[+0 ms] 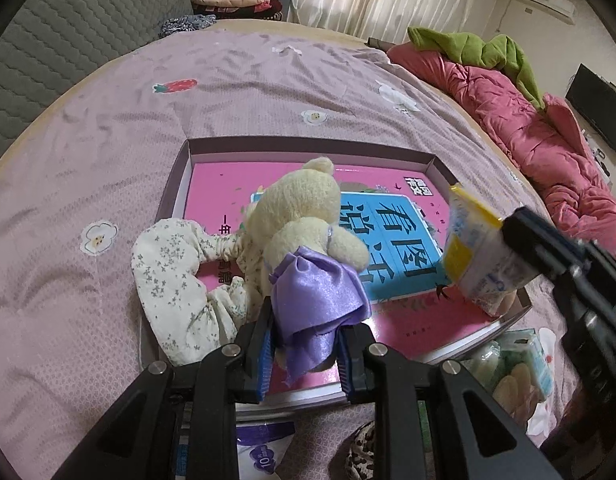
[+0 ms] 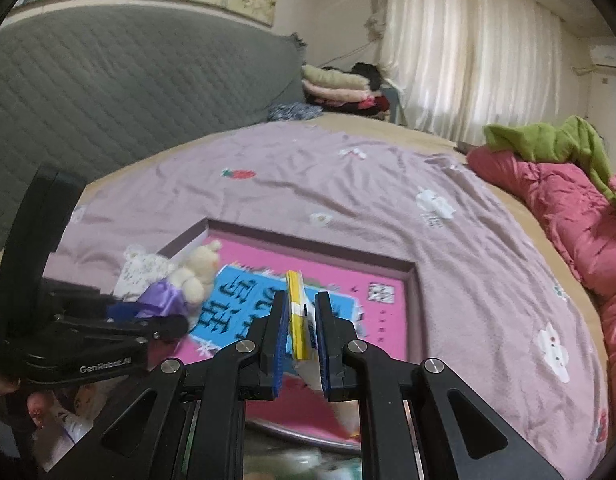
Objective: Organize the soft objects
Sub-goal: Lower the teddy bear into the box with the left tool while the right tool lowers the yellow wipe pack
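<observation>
On the bed, the shallow box point(image 1: 212, 148) lies directly ahead of both tongs. The left tongs point(image 1: 306, 344) pinch the plush bear point(image 1: 304, 216) by its purple skirt, head toward 12 o'clock, over the box's near-left corner. At 3 o'clock, the right tongs point(image 2: 302, 340) clamp the tissue pack point(image 2: 298, 316) above the box's right side.

Home bedroom: bed point(image 1: 228, 80), curtains point(image 2: 468, 60).

The left hand-held gripper point(image 1: 306, 344) and right hand-held gripper point(image 2: 302, 336) (both angled downward) are clamped closed.
</observation>
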Tool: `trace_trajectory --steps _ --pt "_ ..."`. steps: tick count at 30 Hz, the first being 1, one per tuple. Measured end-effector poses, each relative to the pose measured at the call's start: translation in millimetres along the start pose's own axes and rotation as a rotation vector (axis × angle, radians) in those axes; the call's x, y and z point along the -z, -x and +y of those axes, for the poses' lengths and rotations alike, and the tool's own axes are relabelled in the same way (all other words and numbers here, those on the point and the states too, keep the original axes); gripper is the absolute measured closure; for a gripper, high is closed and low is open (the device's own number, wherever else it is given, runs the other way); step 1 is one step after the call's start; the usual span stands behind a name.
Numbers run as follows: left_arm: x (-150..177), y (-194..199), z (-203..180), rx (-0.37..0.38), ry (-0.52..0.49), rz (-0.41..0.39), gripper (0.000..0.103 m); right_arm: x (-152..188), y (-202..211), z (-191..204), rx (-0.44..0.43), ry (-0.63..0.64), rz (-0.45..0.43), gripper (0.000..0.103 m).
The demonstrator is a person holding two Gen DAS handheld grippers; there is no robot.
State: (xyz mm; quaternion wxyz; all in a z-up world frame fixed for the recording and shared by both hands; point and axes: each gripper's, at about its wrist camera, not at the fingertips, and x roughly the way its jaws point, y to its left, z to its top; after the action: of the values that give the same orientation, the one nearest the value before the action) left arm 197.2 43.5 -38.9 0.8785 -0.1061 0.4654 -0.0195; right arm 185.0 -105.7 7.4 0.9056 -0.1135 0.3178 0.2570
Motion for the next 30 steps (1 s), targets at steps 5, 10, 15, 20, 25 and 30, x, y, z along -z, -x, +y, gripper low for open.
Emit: trace_trajectory --steps 5,10,15,20,25,30 --pt "0 -3 1 0.000 0.003 0.011 0.076 6 -12 12 -0.050 0.007 0.044 0.089" --pt "1 -5 0 -0.004 0.002 0.020 0.076 13 -27 22 -0.076 0.023 0.101 0.089" --pt "1 -9 1 -0.003 0.001 0.033 0.076 19 -38 23 -0.080 0.008 0.150 0.089" --pt "1 -11 2 0.003 0.001 0.038 0.076 22 -43 9 -0.101 -0.071 0.180 0.089" --pt "0 -16 3 0.012 0.000 0.047 0.075 20 -40 -3 -0.114 -0.135 0.176 0.089" --pt "-1 -21 2 0.022 -0.007 0.059 0.074 18 -36 -6 -0.130 -0.150 0.179 0.085"
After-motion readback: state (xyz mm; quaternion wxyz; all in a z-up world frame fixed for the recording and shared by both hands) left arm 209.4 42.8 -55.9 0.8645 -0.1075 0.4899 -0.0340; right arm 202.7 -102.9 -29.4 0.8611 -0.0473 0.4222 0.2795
